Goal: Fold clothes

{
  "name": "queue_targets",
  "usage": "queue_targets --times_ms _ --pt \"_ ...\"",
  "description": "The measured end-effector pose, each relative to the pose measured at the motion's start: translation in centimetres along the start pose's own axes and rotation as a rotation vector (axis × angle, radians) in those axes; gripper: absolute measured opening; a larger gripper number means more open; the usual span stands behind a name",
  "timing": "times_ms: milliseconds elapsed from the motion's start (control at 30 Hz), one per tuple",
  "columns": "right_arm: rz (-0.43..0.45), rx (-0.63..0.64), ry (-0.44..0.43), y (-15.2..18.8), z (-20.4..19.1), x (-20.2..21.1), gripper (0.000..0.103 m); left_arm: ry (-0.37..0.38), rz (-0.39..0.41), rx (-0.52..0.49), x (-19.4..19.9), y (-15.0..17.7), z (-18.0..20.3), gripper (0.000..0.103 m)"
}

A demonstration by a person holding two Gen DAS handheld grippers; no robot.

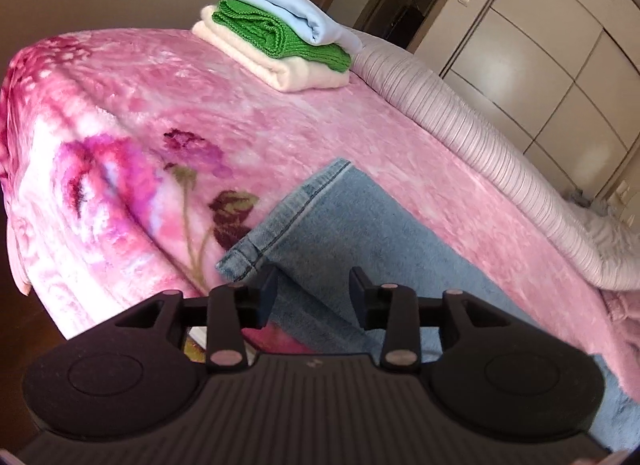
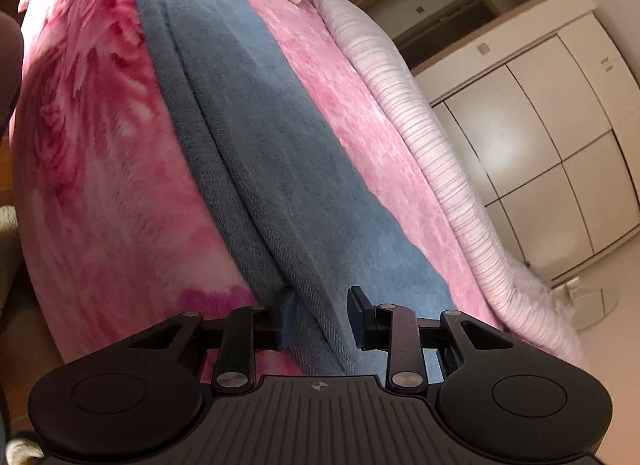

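Now we see both jaws released over the jeans [image 1: 360,225]; waistband hidden; left gripper [image 1: 314,285] near the hem, right gripper [image 2: 322,315] mid-leg.

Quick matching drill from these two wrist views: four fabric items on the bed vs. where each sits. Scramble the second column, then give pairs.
Items:
1. light blue folded cloth
2. green knitted folded garment
3. cream folded towel
4. blue denim jeans

Places:
A. bottom of the stack
B. spread flat on the pink floral blanket, near both hand-held grippers
C. top of the stack
D. middle of the stack

Pairs: 1-C, 2-D, 3-A, 4-B
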State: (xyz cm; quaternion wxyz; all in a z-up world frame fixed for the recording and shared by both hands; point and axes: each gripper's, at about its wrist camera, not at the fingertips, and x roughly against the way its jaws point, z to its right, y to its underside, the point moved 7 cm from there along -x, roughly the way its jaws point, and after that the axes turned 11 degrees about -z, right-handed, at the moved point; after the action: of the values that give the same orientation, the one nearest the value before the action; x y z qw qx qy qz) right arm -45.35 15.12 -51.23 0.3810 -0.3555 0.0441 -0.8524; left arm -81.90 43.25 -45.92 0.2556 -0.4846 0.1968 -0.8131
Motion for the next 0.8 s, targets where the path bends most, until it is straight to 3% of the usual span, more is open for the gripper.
queue_targets --times_ms 133,467,600,800 --pt "0.006 -0.019 0.015 0.1 0.4 -0.2 0.031 0.005 0.000 0.023 -0.6 -0.7 -0.1 0.034" --pt "0.000 -0.038 0.013 0.0 1.3 -0.7 0.031 -0.060 0.011 -0.078 -0.1 0.8 1.3 0.035" --pt "0.001 -0.056 -0.006 -0.1 1.3 -0.7 0.031 0.008 0.012 0.042 -0.2 0.9 0.4 0.042" --pt "0.003 -0.082 -0.018 -0.3 1.4 -0.8 0.031 0.135 -0.005 0.330 -1.5 -0.6 -1.3 0.041"
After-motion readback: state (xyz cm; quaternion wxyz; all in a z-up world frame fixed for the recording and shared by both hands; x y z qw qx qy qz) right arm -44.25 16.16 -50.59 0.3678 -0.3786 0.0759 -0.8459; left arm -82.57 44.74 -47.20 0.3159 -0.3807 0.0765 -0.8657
